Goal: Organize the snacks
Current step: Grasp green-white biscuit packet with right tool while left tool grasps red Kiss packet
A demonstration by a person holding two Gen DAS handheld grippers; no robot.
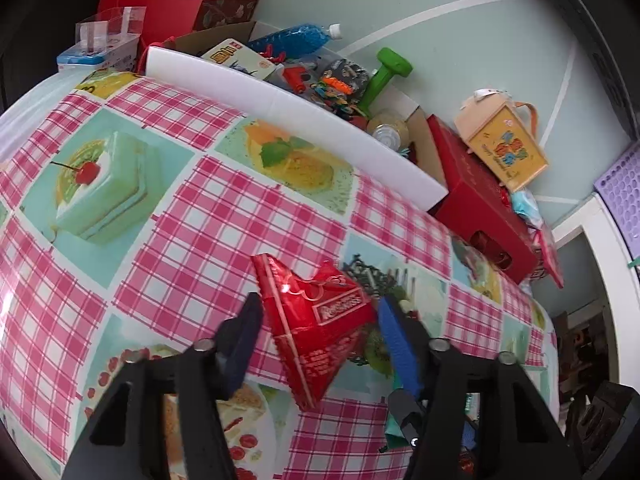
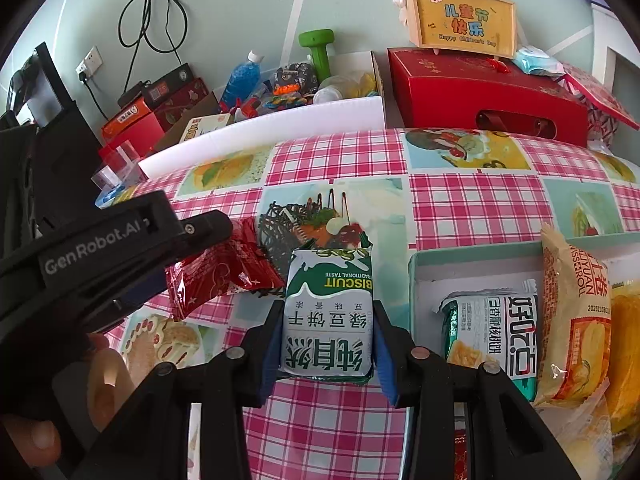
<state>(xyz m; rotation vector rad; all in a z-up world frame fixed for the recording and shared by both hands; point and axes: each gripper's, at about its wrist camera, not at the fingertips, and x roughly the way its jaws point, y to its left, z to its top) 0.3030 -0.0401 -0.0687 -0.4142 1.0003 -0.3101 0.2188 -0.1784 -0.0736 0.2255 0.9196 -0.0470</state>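
Pink-checked oilcloth printed with cake pictures covers the table (image 2: 472, 200), and behind it against the pale green wall sit a long white foam tray (image 1: 304, 120) full of toys, a green dumbbell (image 2: 318, 50) and a big red gift box (image 2: 480, 92) with a yellow cardboard box (image 2: 464, 20) on top. Near the front edge, the left gripper (image 1: 318, 320) has its jaws on either side of a shiny red foil snack packet (image 1: 320, 320); the right blue pad meets the packet's edge, but whether the dark left pad presses on it I cannot tell. The right gripper (image 2: 326, 344) has its jaws clenched on a green-and-white biscuit packet (image 2: 328, 308), held upright just above the cloth. Just to its right lies a shallow pale-green cardboard box (image 2: 440, 260) holding a teal-and-white snack pack (image 2: 492, 332) and an orange bread-roll wrapper (image 2: 572, 320) leaning along its far side.
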